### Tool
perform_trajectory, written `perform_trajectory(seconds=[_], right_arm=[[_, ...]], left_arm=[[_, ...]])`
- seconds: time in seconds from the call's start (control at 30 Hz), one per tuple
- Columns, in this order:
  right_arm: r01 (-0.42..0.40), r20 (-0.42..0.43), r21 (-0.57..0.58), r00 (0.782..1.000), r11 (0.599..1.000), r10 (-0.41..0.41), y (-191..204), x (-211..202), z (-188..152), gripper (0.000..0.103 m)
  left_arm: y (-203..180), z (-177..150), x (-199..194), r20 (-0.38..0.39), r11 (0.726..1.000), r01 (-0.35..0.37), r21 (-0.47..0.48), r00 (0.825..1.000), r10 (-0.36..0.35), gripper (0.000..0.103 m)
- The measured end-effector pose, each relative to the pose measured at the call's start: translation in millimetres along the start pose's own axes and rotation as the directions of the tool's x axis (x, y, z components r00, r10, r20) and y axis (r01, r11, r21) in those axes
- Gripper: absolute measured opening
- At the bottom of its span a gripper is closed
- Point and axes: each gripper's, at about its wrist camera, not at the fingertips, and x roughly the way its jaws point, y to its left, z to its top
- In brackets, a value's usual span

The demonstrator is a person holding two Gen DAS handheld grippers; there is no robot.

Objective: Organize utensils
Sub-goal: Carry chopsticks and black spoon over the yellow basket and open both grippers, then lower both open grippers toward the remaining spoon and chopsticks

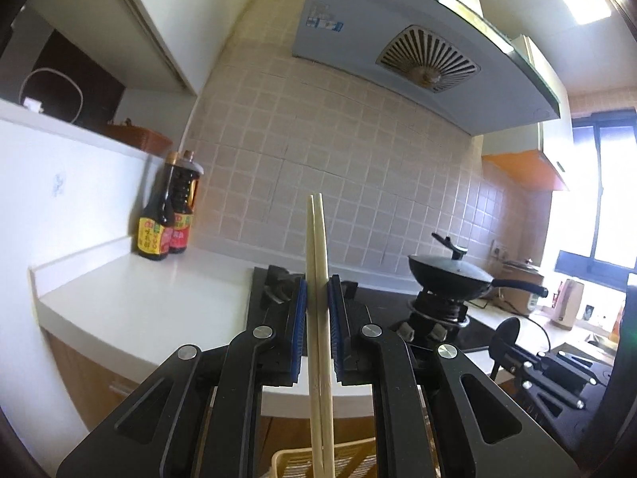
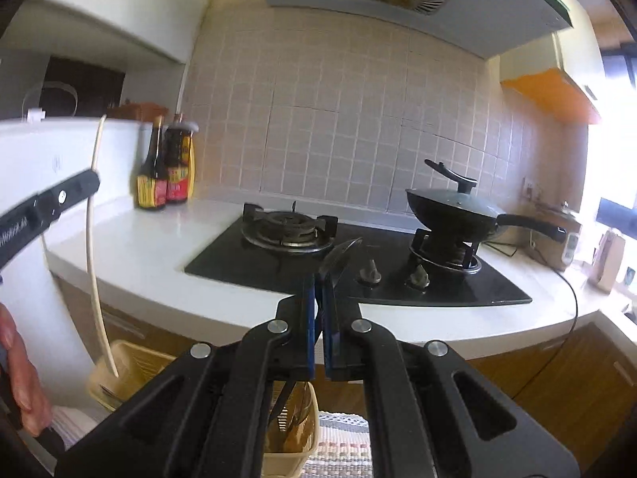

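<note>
Looking pale, smooth and matt like bare wood or bamboo: the chopsticks (image 1: 318,298). Showing matt black plastic arms, shiny metal rivets and ribbed blue rubbery pads: the left gripper (image 1: 317,330) and the right gripper (image 2: 318,318). Gleaming glossy white and smooth: the desk (image 2: 159,239). Reflecting like black glass: the stove top (image 2: 398,279). Appearing as slotted cream plastic: the basket (image 2: 131,362). Glinting thin, dark and shiny like metal: the spoon (image 2: 342,255). Looking woven and soft: the rug (image 2: 342,446).

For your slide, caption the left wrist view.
Left gripper clamps upright chopsticks above a yellow basket, stove behind.
</note>
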Motion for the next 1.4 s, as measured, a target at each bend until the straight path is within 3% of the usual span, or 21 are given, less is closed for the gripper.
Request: perform_trajectory(seconds=[0.23, 0.47, 0.57, 0.63, 0.7, 0.9, 0.97, 1.07, 1.17, 1.27, 1.3, 1.33, 1.37, 1.4], right_arm=[[-0.005, -0.003, -0.059, 1.000, 0.998, 0.005, 17, 8, -23, 0.002], [-0.108, -0.089, -0.042, 0.991, 0.993, 0.104, 13, 6, -36, 0.003], [-0.153, -0.135, -0.017, 0.979, 0.988, 0.150, 8, -3, -40, 0.005], [-0.178, -0.161, -0.005, 0.971, 0.984, 0.175, 6, -12, -43, 0.006], [-0.210, -0.186, 0.020, 0.960, 0.977, 0.210, 2, -23, -46, 0.008], [-0.260, -0.229, 0.102, 0.933, 0.960, 0.277, -17, -58, -55, 0.031], [-0.267, -0.242, 0.124, 0.926, 0.956, 0.290, -23, -68, -58, 0.048], [-0.286, -0.281, 0.157, 0.905, 0.945, 0.320, -30, -79, -67, 0.050], [-0.271, -0.369, 0.168, 0.874, 0.948, 0.316, -31, -81, -81, 0.049], [-0.278, -0.489, 0.206, 0.801, 0.938, 0.345, -29, -74, -103, 0.048], [-0.282, -0.536, 0.221, 0.765, 0.934, 0.358, -27, -69, -113, 0.046], [-0.284, -0.561, 0.228, 0.744, 0.931, 0.364, -26, -67, -120, 0.042], [-0.287, -0.598, 0.239, 0.709, 0.928, 0.374, -24, -62, -130, 0.037], [-0.290, -0.618, 0.246, 0.688, 0.925, 0.380, -23, -60, -136, 0.036]], left_arm=[[9, -17, 8, -0.023, 1.000, 0.000, -0.002, 1.000, 0.000, 0.010], [14, -23, -4, -0.079, 1.000, 0.029, 0.011, 0.996, -0.028, 0.014], [15, -24, -14, -0.108, 0.999, 0.047, 0.009, 0.993, -0.045, 0.025], [14, -25, -23, -0.123, 0.998, 0.058, 0.013, 0.991, -0.056, 0.038], [12, -24, -35, -0.131, 0.997, 0.072, 0.014, 0.989, -0.070, 0.044], [10, -25, -74, -0.215, 0.992, 0.122, 0.009, 0.969, -0.118, 0.054], [7, -30, -83, -0.261, 0.990, 0.140, 0.012, 0.956, -0.132, 0.056], [1, -43, -94, -0.357, 0.986, 0.164, 0.030, 0.923, -0.143, 0.058], [-8, -64, -96, -0.473, 0.981, 0.184, 0.062, 0.871, -0.134, 0.058], [-12, -92, -88, -0.594, 0.976, 0.206, 0.067, 0.794, -0.127, 0.058], [-12, -102, -83, -0.627, 0.975, 0.210, 0.068, 0.770, -0.122, 0.058], [-11, -112, -78, -0.660, 0.976, 0.209, 0.067, 0.743, -0.114, 0.058], [-9, -126, -69, -0.709, 0.976, 0.211, 0.054, 0.696, -0.111, 0.058], [-6, -137, -61, -0.753, 0.976, 0.216, 0.033, 0.647, -0.118, 0.058]])
